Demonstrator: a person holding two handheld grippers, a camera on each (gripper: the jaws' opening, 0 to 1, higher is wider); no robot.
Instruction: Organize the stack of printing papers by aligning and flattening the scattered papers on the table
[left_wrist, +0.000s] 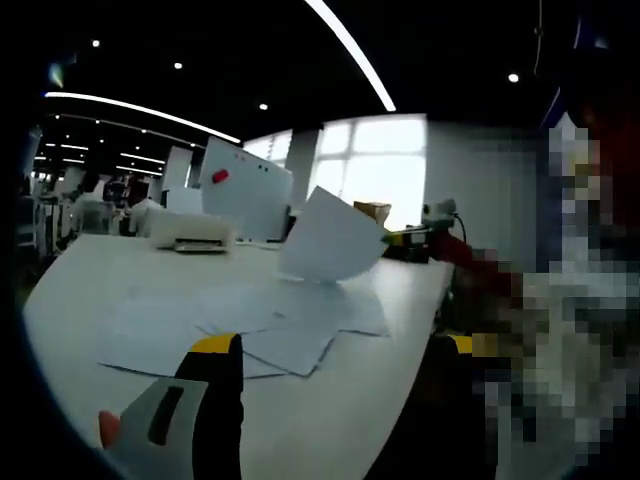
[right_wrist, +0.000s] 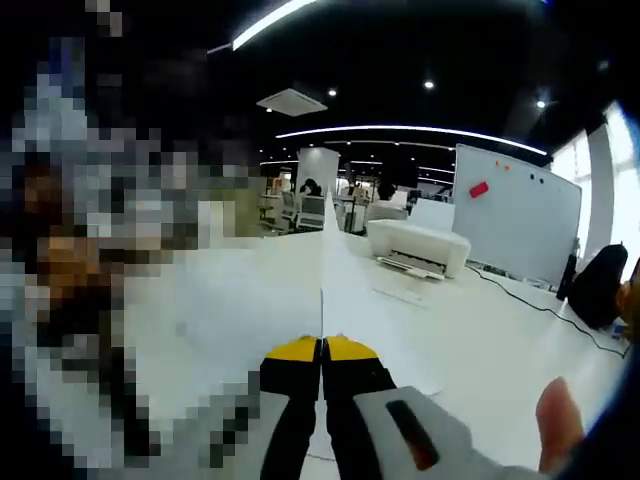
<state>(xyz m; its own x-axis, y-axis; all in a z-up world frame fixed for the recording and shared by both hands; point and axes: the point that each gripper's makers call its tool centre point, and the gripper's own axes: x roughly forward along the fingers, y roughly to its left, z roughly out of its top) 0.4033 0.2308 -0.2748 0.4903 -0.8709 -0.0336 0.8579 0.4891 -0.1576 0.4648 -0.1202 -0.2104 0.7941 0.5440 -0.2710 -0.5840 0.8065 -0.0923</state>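
Right tool (right_wrist: 322, 350) seen with yellow-tipped jaws pressed together on the bottom edge of a single white sheet (right_wrist: 335, 275), held edge-on and upright along the line of the jaws, so appearing as a thin vertical seam in the right gripper view; probably lifted clear of the desk (right_wrist: 500, 320) so as to be carried back and squared with the rest. Same raised sheet (left_wrist: 330, 240) visible in the left gripper view as a curved, slightly bowed panel standing above the far part of the scattered papers (left_wrist: 240, 325). Papers lay fanned and overlapping on the white desk (left_wrist: 90, 270), corners pointing different ways, edges not yet aligned, none obviously creased. Left tool (left_wrist: 330, 350) held low near the desk's near edge, jaws spread wide and gripping nothing, one yellow tip just short of the nearest sheet, presumably kept ready to steady or nudge the pile. White printer (right_wrist: 418, 246) and whiteboard (right_wrist: 515, 215) stood beyond on the far side, well apart from the papers. Alignment judged at an early stage, with most sheets lying loose.
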